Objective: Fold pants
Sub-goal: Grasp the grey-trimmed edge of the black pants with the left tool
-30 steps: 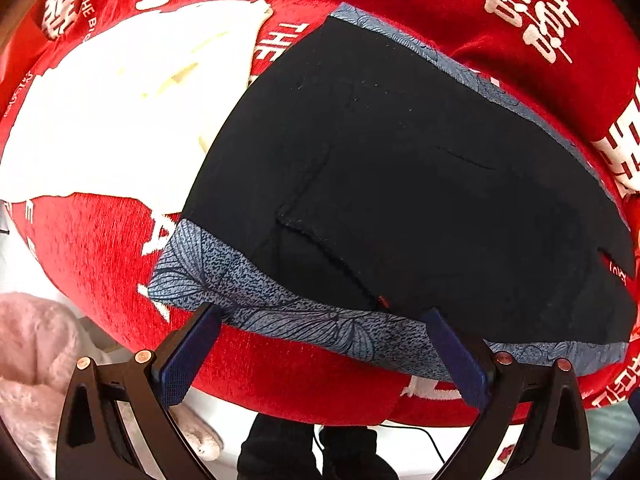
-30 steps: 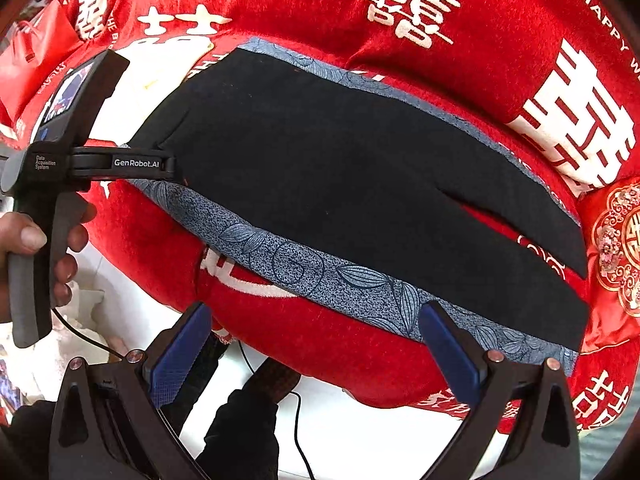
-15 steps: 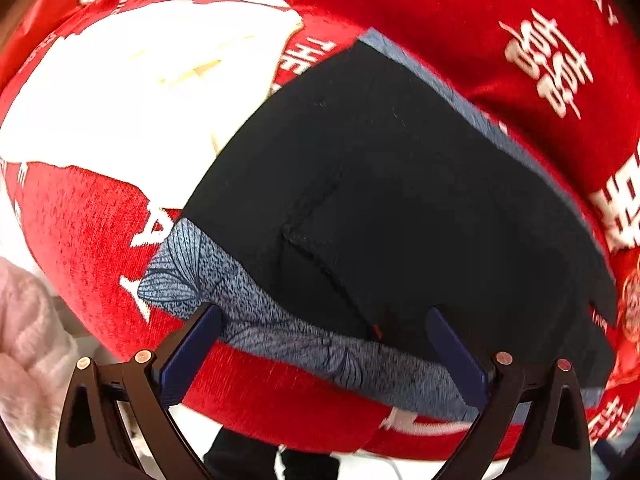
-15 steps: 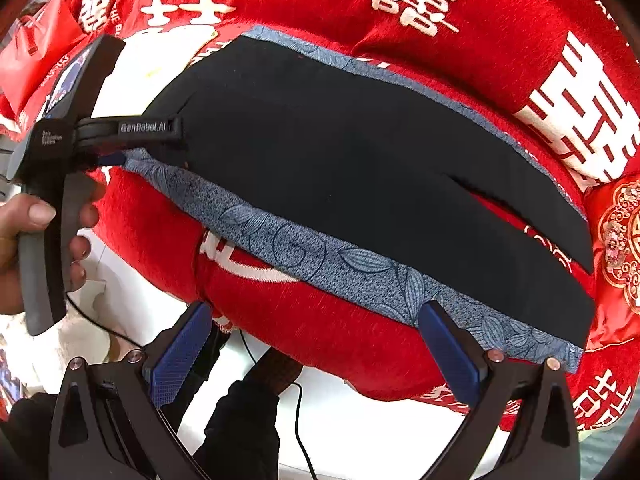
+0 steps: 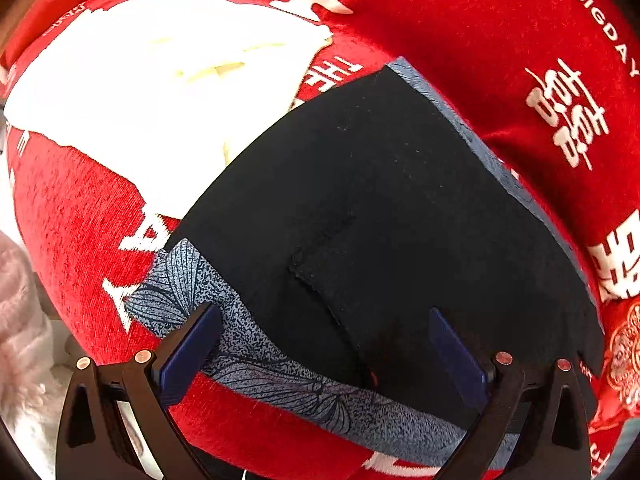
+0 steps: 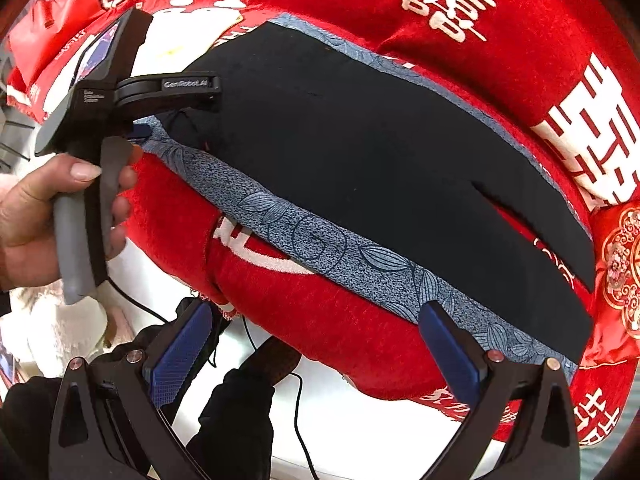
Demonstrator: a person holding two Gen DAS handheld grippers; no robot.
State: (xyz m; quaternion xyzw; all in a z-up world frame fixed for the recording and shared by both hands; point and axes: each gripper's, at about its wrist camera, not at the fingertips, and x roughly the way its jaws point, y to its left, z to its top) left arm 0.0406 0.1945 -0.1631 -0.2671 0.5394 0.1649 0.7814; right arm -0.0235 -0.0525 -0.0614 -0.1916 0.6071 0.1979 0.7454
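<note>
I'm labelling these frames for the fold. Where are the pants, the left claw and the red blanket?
pants (image 6: 360, 152): right wrist view, on the black middle of the fabric.
left claw (image 5: 320, 344): left wrist view, midway between its blue fingertips.
red blanket (image 6: 500, 52): right wrist view, on bare red cloth beyond the pants.

Black pants (image 5: 400, 216) with a blue-grey leaf-print side stripe (image 5: 280, 372) are lying flat on a red cover (image 5: 500, 32) with white lettering. The left gripper (image 5: 320, 344) is hovering over the near edge, fingers (image 5: 192, 344) spread wide, the left one over the stripe, the right over black cloth. A white patch (image 5: 160, 92) is showing beyond the pants.
</note>
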